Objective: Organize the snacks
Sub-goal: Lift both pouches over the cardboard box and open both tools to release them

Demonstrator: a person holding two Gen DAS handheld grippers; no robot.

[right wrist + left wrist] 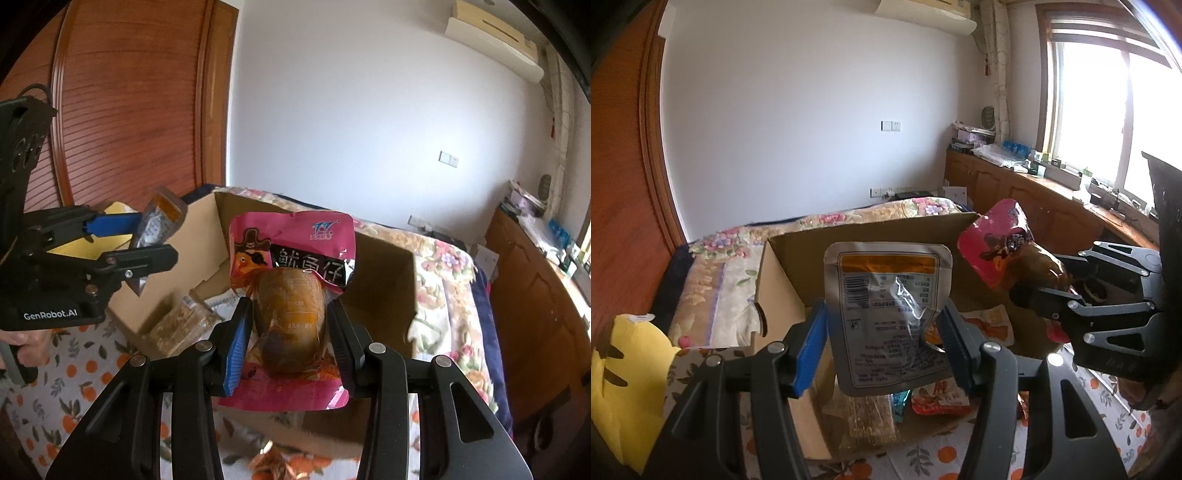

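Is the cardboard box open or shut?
Open. The cardboard box has its top uncovered, with snack packets visible lying inside.

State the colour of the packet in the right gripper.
Pink packet with a clear window, clearest in the right wrist view.

right tongs (290, 332) clamp pink snack pouch (291, 258) above box (380, 280).

Two handheld grippers, the left gripper (882, 343) and the right gripper (290, 339), each hold one snack packet: one silver pouch (890, 314) with an orange band and one pink squid snack packet (291, 306). One open cardboard box (783, 280) holds at least four more packets, among them one brown bar pack (870, 417) and two orange-red packets, one (938, 402) nearer than the other (988, 321). One yellow bag (624, 387) lies beside the box.
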